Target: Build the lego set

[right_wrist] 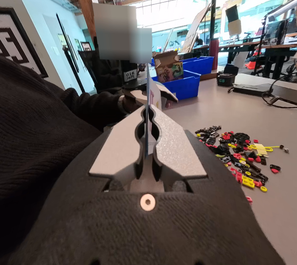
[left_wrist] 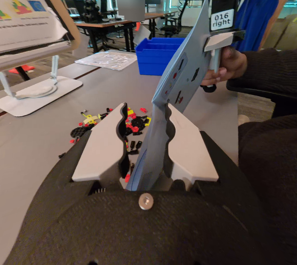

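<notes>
A thin light-blue instruction booklet [left_wrist: 176, 72] stands upright on edge above the grey table [left_wrist: 48, 144]. My right gripper [right_wrist: 147, 109] is shut on it; the booklet shows edge-on [right_wrist: 154, 94] between its fingers. In the left wrist view the right gripper [left_wrist: 207, 42] clamps the booklet's upper edge. My left gripper [left_wrist: 146, 105] is open, its fingers either side of the booklet's lower part, which leans on the right finger [left_wrist: 184, 136]. It also shows in the right wrist view [right_wrist: 150, 94]. Loose black, red and yellow lego pieces [left_wrist: 135, 122] [right_wrist: 237, 149] lie on the table.
A document stand [left_wrist: 32, 15] with a printed sheet stands at the left on a white base [left_wrist: 40, 91]. A clear plastic bag [left_wrist: 107, 60] and a blue bin [left_wrist: 154, 57] lie behind. A cardboard box [right_wrist: 168, 67] sits in a bin [right_wrist: 181, 86]; black devices and cables [right_wrist: 250, 88] lie far right.
</notes>
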